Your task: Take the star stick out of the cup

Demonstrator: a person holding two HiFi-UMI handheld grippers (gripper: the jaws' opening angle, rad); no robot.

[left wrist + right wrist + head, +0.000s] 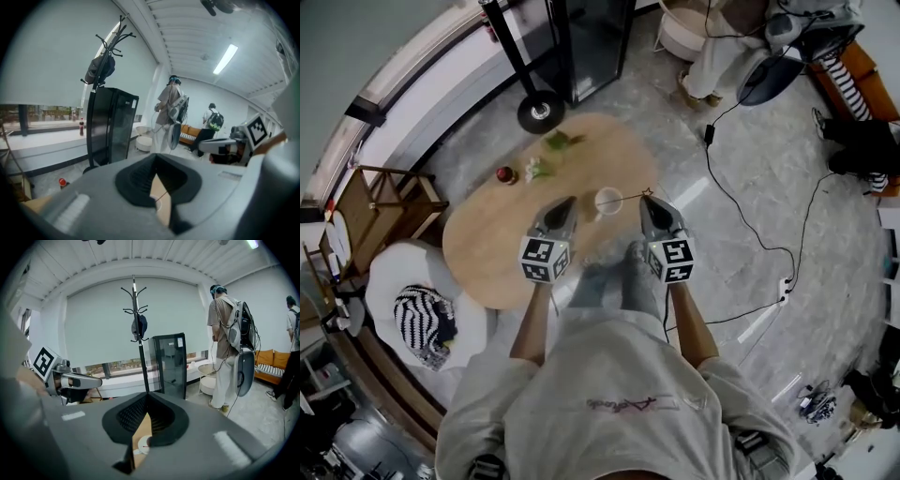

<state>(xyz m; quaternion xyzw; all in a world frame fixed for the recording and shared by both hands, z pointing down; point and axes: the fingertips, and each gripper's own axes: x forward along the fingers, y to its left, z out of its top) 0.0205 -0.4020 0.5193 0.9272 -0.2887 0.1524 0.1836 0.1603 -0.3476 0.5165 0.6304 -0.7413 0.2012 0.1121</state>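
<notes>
While left tool (569,202) and right tool (644,202) hang pressed together, the cup (608,200) stands free between them.

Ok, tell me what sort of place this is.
Probably an office lounge or break room: a wooden table, a coat stand, a black glass-door fridge and an orange sofa on a polished stone floor.

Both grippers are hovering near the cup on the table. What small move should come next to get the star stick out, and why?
Probably open the right gripper and ease it toward the star stick. Its jaws are shut and empty, while the stick leans out of the cup toward that side, with its star end nearest that gripper.
</notes>
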